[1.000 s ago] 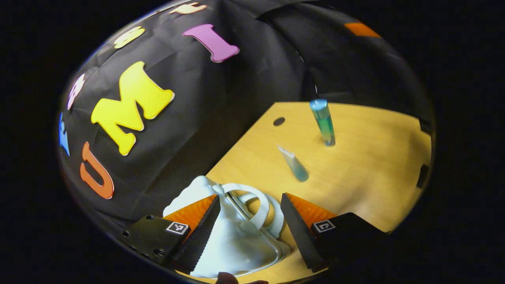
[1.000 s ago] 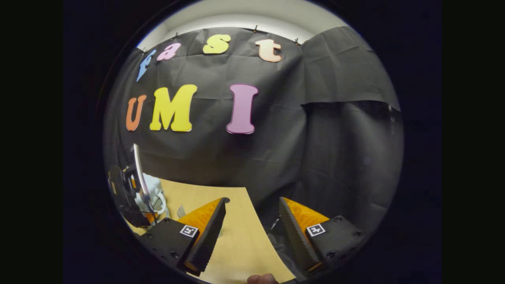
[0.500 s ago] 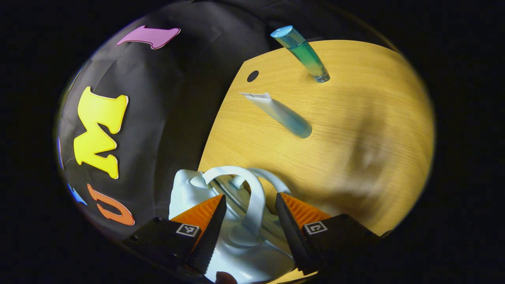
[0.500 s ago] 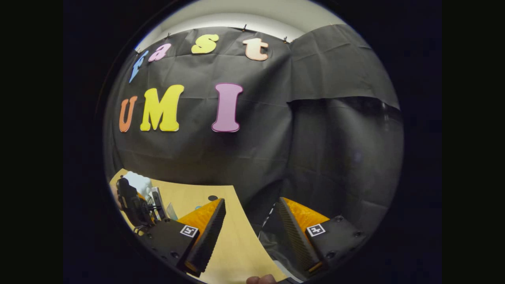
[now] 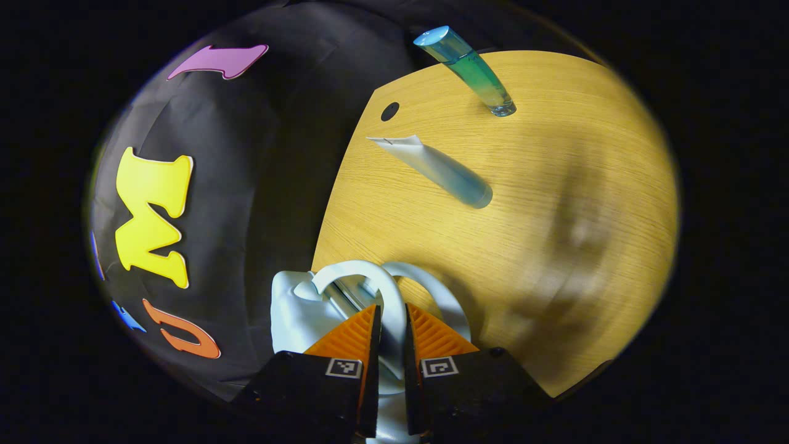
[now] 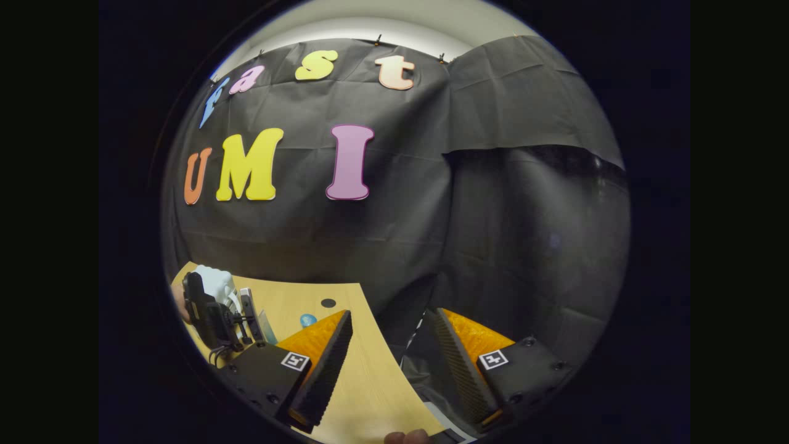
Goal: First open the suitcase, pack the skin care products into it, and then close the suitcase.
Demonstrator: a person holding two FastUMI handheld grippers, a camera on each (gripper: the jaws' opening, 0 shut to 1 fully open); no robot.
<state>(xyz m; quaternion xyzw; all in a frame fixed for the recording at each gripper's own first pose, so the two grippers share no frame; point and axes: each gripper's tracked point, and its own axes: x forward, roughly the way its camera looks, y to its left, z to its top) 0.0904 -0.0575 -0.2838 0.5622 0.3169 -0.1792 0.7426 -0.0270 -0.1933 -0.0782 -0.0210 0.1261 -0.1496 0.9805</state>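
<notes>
Right at the near end of the case, left gripper pinches its handle, right gripper spread; thin handle might slip, tubes beyond unpacked.

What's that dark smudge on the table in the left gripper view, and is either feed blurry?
Left gripper view: a soft shadow on the table, no object; tube and bottle are sharp though fisheye-bent. Right gripper view: sharp, dim, evenly lit; right tool open.
</notes>
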